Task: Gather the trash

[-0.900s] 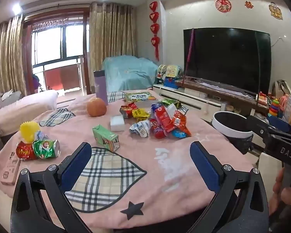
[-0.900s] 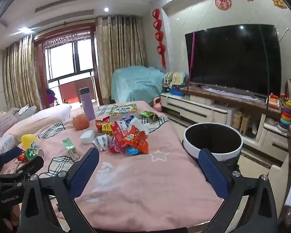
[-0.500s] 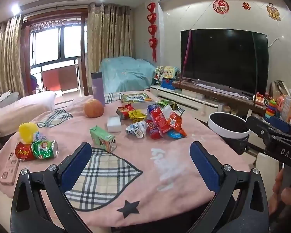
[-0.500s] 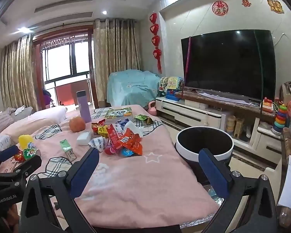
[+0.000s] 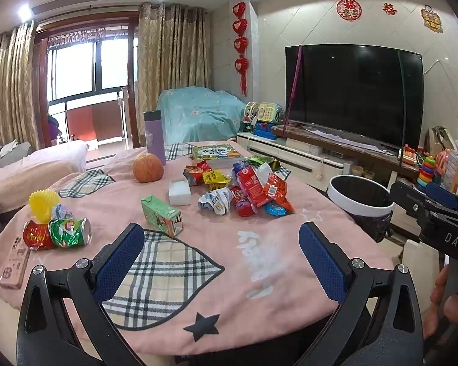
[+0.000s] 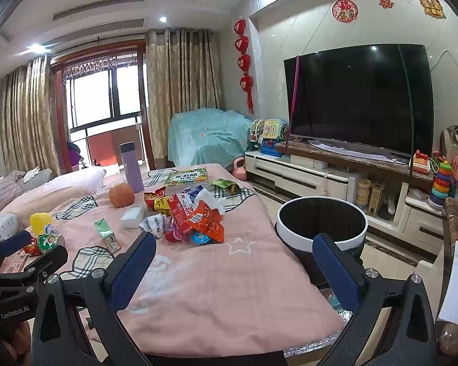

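A heap of snack wrappers point(image 5: 253, 189) lies toward the far right edge of the table's pink cloth point(image 5: 259, 262), with a green carton point(image 5: 161, 215) near the middle and crushed cans point(image 5: 56, 233) at the left edge. The black bin point(image 6: 320, 222) stands on the floor just beside the table's right edge. Left gripper point(image 5: 221, 262) and right gripper point(image 6: 233, 271) hover over the near edge, jaws spread wide, nothing between them.

Trash bin point(image 6: 320, 231): lower body hidden behind the right gripper's finger and the desk point(image 6: 229, 289) edge. Wrapper pile point(image 6: 195, 216): lower pieces buried, print too small to read. Hand point(image 5: 442, 302) on the right gripper's handle: cut by frame edge, mostly hidden.
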A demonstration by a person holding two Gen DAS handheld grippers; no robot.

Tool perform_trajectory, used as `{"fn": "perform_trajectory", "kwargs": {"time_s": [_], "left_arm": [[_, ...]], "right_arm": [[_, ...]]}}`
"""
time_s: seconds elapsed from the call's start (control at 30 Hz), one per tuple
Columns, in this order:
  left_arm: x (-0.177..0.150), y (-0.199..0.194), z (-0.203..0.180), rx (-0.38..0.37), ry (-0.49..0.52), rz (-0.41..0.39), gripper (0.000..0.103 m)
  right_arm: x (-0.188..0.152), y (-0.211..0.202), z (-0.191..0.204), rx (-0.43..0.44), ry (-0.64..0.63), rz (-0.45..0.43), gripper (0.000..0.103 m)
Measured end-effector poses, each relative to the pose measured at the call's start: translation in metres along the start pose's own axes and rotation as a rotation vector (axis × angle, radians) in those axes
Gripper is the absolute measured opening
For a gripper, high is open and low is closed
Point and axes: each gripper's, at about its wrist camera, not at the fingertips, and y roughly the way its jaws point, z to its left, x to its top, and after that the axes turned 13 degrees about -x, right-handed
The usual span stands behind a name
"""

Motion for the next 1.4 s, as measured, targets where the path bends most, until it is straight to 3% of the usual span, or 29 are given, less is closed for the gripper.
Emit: {"fn": "perform_trajectory", "kwargs": {"time_s": [1.4], "left_arm": [[-0.0022,-0.0004,0.0034,-0.006,-0.016,0.011,0.103]], "right_arm": [[-0.0032,0.0016,0.0007,0.015,0.009,0.019,0.103]]}}
